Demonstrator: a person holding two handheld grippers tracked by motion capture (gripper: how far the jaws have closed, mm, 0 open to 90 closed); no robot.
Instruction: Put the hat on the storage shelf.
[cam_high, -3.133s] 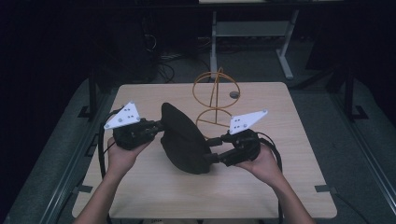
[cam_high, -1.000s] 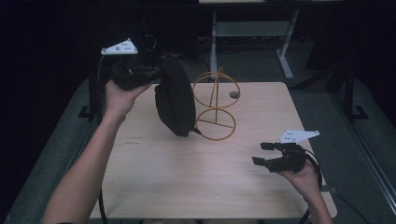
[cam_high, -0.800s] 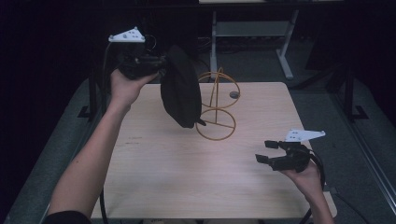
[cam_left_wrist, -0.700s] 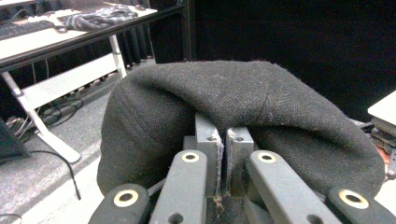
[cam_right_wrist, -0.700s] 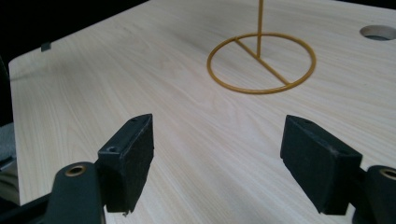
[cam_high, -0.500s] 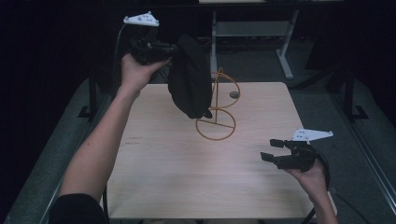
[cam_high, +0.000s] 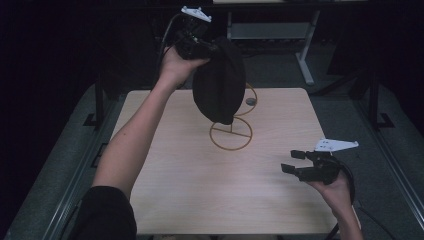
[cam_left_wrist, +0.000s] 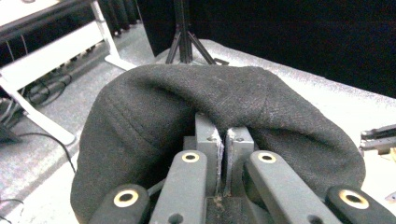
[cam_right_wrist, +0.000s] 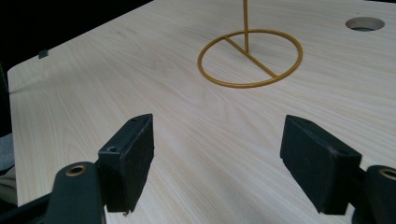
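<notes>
High view has the left gripper (cam_high: 200, 44) clamped on the rim of a black cap (cam_high: 220, 80), which hangs long-axis down right over the gold wire stand (cam_high: 231, 132) mid-desk. So it's basically a straight drop. Right gripper (cam_high: 295, 162) sits spread, holding nothing, near the desk's (cam_high: 165, 165) front corner. Left gripper view shows the pinched fabric up close.

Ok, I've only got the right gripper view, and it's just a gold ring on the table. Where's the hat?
Observer: The hat hangs in the air over the stand.
Operator: What's holding it?
Observer: The left gripper, jaws shut on the hat's edge, lifted high at the table's far side.
Operator: Is my gripper close to it?
Observer: No, the right gripper is by the near right corner, jaws open.
</notes>
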